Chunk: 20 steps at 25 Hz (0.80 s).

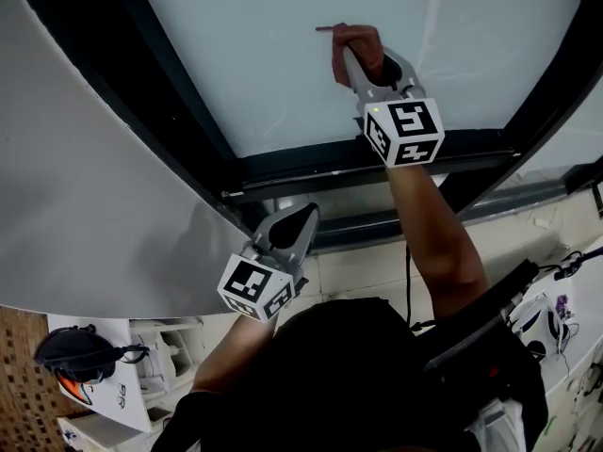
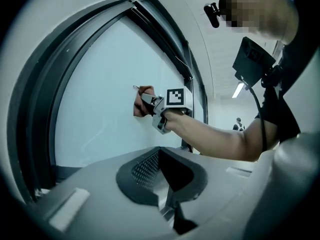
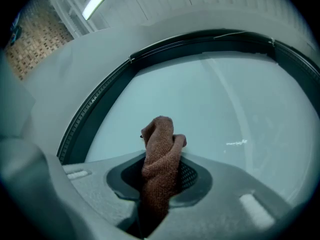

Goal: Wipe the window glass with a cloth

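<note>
Head view is showing the right gripper (image 1: 352,60) reaching up onto the window glass (image 1: 264,55), with its jaws clamping a cloth (image 1: 359,38). That wad is sitting on the pane in the upper middle, well above the dark window frame (image 1: 311,163). The arm is stretching out so the cloth leads and the hard jaws are trailing behind it, probably to spare the glass from scratches.

Right gripper view is confirming the hold: the cloth is standing up between the two jaws and they are pinching it low down, leaving a soft lump sticking out in front as the wiping face. Whether the lump is actually pressing on the pane or sitting just off it is hard to say from here; the head view is suggesting contact.

Left gripper (image 1: 301,217) is hanging low beside the person's body, below the frame and well apart from the glass. It is doing no work and staying out of the wiping path. In its own view the jaws are meeting with nothing between them.

The cloth is looking reddish brown with a coarse knitted texture, bunched and folded over itself, not spread flat. The glass is looking pale and milky, with faint streaks and a small bright mark off to the right of the cloth.
</note>
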Available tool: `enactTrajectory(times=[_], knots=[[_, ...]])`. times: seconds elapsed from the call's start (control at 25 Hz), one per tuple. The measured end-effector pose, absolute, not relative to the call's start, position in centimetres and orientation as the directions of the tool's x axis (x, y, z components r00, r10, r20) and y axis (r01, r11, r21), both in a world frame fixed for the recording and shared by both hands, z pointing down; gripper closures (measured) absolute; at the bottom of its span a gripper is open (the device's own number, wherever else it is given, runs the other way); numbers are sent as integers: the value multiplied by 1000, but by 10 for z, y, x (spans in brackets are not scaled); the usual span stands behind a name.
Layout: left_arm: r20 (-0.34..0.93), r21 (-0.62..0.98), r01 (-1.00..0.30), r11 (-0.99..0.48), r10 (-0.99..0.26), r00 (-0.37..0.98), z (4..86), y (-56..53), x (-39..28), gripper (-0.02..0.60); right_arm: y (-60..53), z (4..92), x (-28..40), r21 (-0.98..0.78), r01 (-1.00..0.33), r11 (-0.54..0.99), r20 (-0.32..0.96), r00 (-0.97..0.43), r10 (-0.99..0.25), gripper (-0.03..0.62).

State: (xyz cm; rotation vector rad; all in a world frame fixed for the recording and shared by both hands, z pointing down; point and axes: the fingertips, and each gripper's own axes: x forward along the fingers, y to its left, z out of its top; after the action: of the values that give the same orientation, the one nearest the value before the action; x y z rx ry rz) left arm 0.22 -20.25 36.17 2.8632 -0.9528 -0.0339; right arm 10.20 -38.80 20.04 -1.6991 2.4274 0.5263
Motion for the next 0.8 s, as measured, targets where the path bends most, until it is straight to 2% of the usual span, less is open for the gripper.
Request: enactTrajectory(times=[0.8], knots=[[17, 121, -584, -803, -586, 810, 364, -202, -5, 565, -382, 201, 197, 198, -973, 115, -324, -176, -930, 511]])
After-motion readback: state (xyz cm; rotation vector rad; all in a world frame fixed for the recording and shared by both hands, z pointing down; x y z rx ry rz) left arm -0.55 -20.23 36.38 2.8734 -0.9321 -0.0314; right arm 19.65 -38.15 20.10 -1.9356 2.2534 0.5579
